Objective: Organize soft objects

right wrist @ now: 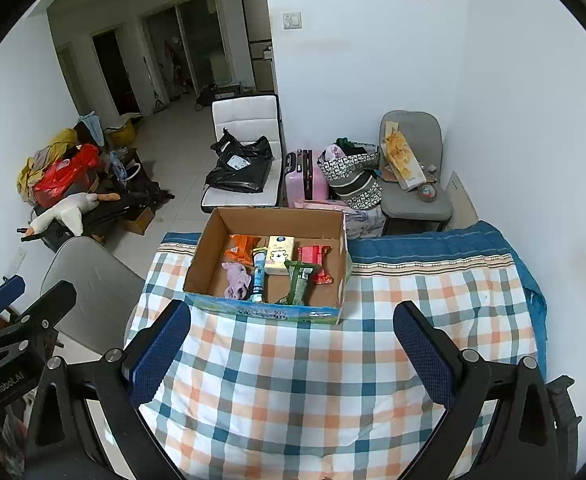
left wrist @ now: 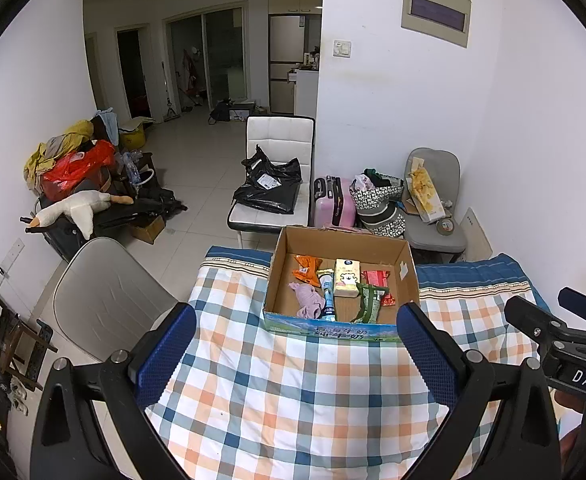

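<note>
An open cardboard box (left wrist: 407, 270) (right wrist: 205, 268) sits on a table covered with a plaid cloth (left wrist: 293, 392) (right wrist: 293, 380). Inside lie an orange packet (left wrist: 307, 270) (right wrist: 241, 247), a crumpled purple cloth (left wrist: 309, 300) (right wrist: 237, 278), a blue tube (left wrist: 327, 294) (right wrist: 258, 276), a cream tissue pack (left wrist: 347, 278) (right wrist: 280, 254), green packets (left wrist: 369, 302) (right wrist: 299, 280) and red packets (left wrist: 377, 280) (right wrist: 315, 258). My left gripper (left wrist: 297, 348) is open and empty over the cloth, short of the box. My right gripper (right wrist: 293, 340) is open and empty too, also short of the box.
A grey chair (left wrist: 105, 292) (right wrist: 89, 280) stands at the table's left. Behind the box are a white chair with a black bag (left wrist: 269, 188) (right wrist: 239, 168), a pink suitcase (left wrist: 333, 200) (right wrist: 305, 178), a patterned bag (left wrist: 379, 204) and another grey chair (left wrist: 433, 196). A white wall is close on the right.
</note>
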`<state>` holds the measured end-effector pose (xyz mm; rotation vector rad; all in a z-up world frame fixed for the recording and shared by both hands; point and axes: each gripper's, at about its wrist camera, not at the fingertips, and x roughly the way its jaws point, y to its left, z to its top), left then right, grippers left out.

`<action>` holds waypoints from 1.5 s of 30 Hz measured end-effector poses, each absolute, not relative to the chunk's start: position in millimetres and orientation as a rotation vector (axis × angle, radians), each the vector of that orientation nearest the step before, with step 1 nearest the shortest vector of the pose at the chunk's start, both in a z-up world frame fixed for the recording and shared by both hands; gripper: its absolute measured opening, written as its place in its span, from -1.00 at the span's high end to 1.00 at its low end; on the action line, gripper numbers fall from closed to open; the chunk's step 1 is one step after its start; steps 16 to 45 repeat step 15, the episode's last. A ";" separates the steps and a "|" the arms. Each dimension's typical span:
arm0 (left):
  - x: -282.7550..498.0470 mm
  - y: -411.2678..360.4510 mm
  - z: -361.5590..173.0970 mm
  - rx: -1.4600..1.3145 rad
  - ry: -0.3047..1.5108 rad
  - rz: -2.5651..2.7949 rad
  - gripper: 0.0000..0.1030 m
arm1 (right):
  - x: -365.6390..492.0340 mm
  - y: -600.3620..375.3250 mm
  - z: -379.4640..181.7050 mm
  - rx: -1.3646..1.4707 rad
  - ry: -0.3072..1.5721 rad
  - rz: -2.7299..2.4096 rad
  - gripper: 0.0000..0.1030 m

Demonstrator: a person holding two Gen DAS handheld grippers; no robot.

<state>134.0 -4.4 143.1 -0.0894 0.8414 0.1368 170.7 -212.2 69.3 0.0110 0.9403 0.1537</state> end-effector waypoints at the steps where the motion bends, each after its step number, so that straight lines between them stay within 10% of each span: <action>1: 133.8 -4.3 143.1 -0.090 0.840 0.136 -1.00 | 170.6 -212.1 69.3 0.012 0.941 0.155 -1.00; 45: 131.7 -5.5 142.7 -0.094 0.842 0.136 -1.00 | 169.3 -211.0 68.7 0.008 0.942 0.153 -1.00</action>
